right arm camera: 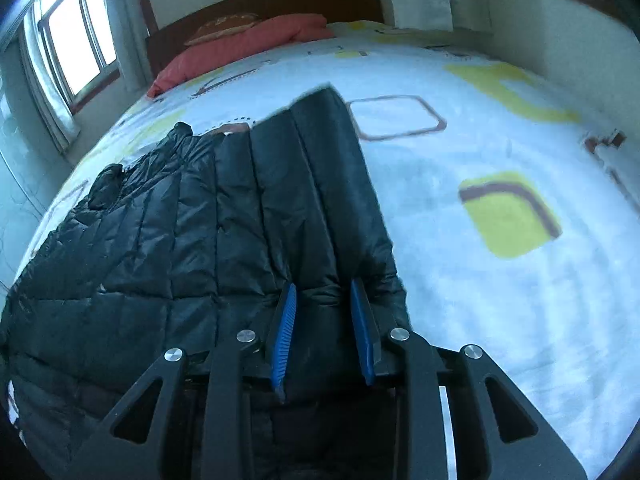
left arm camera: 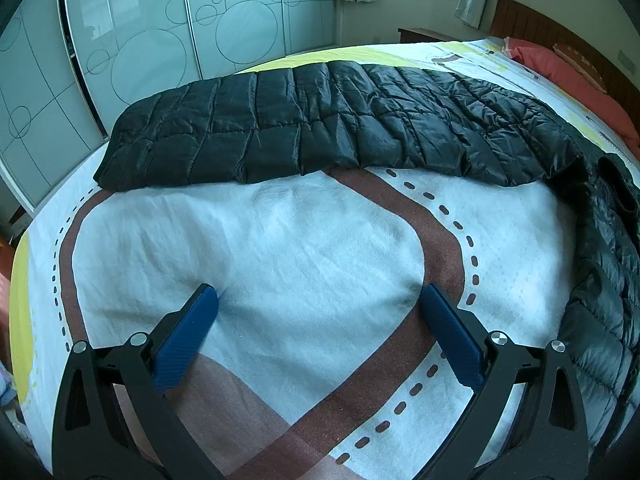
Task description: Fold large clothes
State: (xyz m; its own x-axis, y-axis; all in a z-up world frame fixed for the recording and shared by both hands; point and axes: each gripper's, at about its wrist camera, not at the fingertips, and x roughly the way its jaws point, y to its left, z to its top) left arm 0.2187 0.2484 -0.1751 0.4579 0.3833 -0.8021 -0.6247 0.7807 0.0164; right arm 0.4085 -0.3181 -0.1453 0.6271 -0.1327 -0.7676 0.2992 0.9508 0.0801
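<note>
A black quilted down jacket (left arm camera: 320, 124) lies spread across the far part of the bed, curving down the right edge of the left wrist view. My left gripper (left arm camera: 320, 300) is open and empty, low over the bare bedsheet, well short of the jacket. In the right wrist view the jacket (right arm camera: 180, 240) fills the left and centre. My right gripper (right arm camera: 324, 292) is shut on a fold of the jacket near its sleeve (right arm camera: 320, 152), which stretches away from the fingers and looks lifted and blurred.
The bedsheet (left arm camera: 260, 240) is white with brown road lines and yellow patches. A red pillow (right arm camera: 240, 48) and wooden headboard (right arm camera: 260, 0) stand at the bed's head. Sliding glass wardrobe doors (left arm camera: 160, 40) lie beyond the bed. Windows with curtains (right arm camera: 68, 40) are to the side.
</note>
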